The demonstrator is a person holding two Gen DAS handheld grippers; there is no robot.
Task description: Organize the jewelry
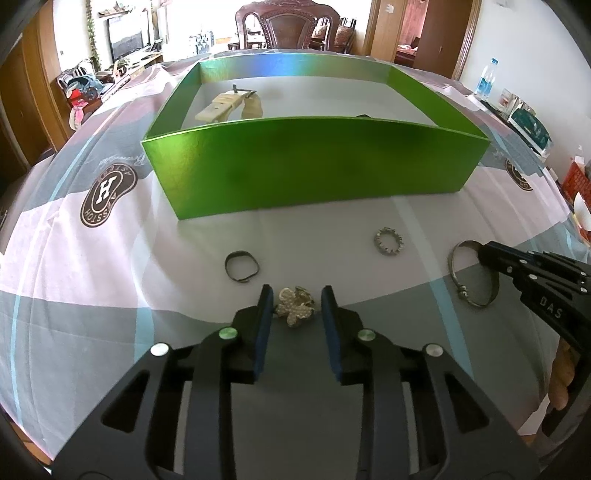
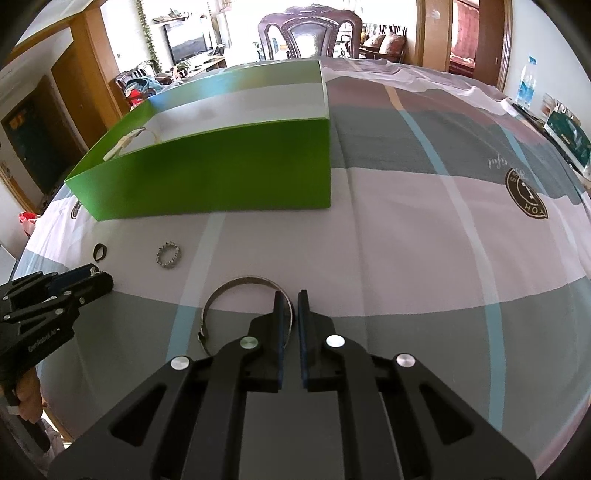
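Observation:
A pearly flower brooch lies on the tablecloth between the pads of my left gripper, which stand close on either side without pressing it, so the gripper is open. My right gripper is shut on the band of a metal bangle that rests on the cloth. In the left wrist view, the right gripper meets the bangle at its far right side. A dark ring and a studded silver ring lie before the green box, which holds a cream strap piece.
The green box stands at the back left of the right gripper, with open cloth to its right. A water bottle and packages sit at the table's far right edge. A wooden chair stands behind the table.

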